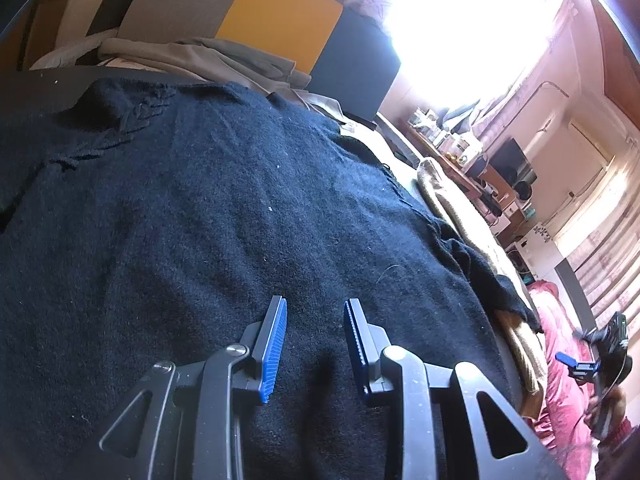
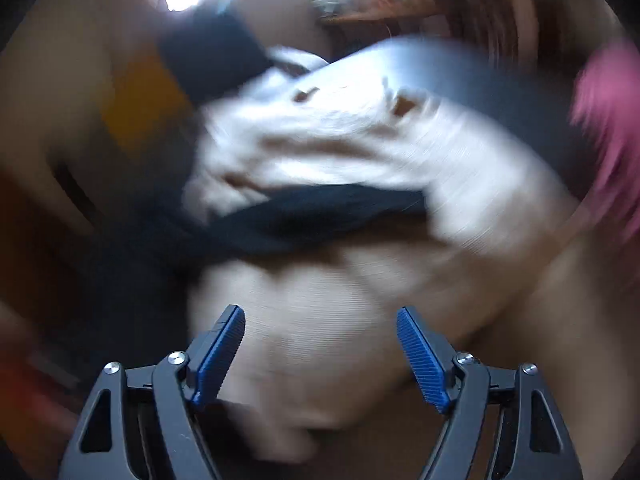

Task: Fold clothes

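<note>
In the left wrist view, the left gripper (image 1: 315,344) hovers low over a dark knit garment (image 1: 224,216) spread broadly across the bed, its blue pads parted with nothing between them. Beyond the garment's far edge lies a grey garment (image 1: 208,58) against a striped cushion (image 1: 280,16). The right gripper (image 1: 584,364) shows small, off the garment's right edge. In the right wrist view, heavily blurred, the right gripper (image 2: 321,354) is spread wide and empty above pale bedding (image 2: 320,152), with a dark strip of fabric (image 2: 320,208) across it. The risk is that a shallow pinch on the thick knit grabs one layer only, skewing the fold.
</note>
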The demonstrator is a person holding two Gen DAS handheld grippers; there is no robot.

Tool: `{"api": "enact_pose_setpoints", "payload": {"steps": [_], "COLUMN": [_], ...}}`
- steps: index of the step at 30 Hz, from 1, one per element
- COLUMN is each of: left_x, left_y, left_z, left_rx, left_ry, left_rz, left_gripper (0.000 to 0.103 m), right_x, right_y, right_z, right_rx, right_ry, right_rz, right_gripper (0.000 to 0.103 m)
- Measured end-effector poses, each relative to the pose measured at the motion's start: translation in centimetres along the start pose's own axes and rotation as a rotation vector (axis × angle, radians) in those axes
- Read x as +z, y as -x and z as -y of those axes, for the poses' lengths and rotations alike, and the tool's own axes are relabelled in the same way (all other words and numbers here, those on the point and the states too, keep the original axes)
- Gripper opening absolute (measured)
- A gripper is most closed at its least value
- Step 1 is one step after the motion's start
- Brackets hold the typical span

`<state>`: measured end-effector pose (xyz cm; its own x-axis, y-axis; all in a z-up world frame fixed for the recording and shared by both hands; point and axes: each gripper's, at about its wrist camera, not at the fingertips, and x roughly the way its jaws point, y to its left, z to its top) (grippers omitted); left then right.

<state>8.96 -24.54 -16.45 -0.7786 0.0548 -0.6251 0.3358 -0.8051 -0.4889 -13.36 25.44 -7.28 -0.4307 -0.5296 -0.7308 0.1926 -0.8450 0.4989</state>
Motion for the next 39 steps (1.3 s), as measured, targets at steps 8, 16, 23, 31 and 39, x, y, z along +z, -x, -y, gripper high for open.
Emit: {"api": "enact_pose_setpoints", "payload": {"steps": [8, 16, 23, 31, 39], "left_x": [0.0, -0.1, -0.1, -0.1, 2.5], "left_y": [0.1, 0.1, 0.1, 0.1, -1.1], "left_z": [-0.2, -0.5, -0.9, -0.9, 2.0], "left_rx": [-0.003, -0.026, -0.054, -0.048, 0.055], "left_ry": [0.0, 0.02, 0.045, 0.038, -0.081], "left_rz": [0.0, 0.005, 0.01, 0.009, -0.091], "left_gripper": [0.029, 0.029, 0.029, 0.029, 0.03], "right_x": [1.9, 2.8, 6.5, 8.6, 5.5], "right_y": [-5.8, -8.0, -10.0, -3.7, -4.3], "right_z": [2.9, 0.6, -4.6, -8.9, -3.4], "right_rx": [0.269, 0.179, -0.083, -0.131, -0.157], "right_ry": [-0.475, -0.471, -0.108, 0.215, 0.198], "right_rz": [0.115, 0.23, 0.147, 0.268, 0.21], "right_gripper": [0.079, 0.07, 0.009, 0.009, 0.01]}}
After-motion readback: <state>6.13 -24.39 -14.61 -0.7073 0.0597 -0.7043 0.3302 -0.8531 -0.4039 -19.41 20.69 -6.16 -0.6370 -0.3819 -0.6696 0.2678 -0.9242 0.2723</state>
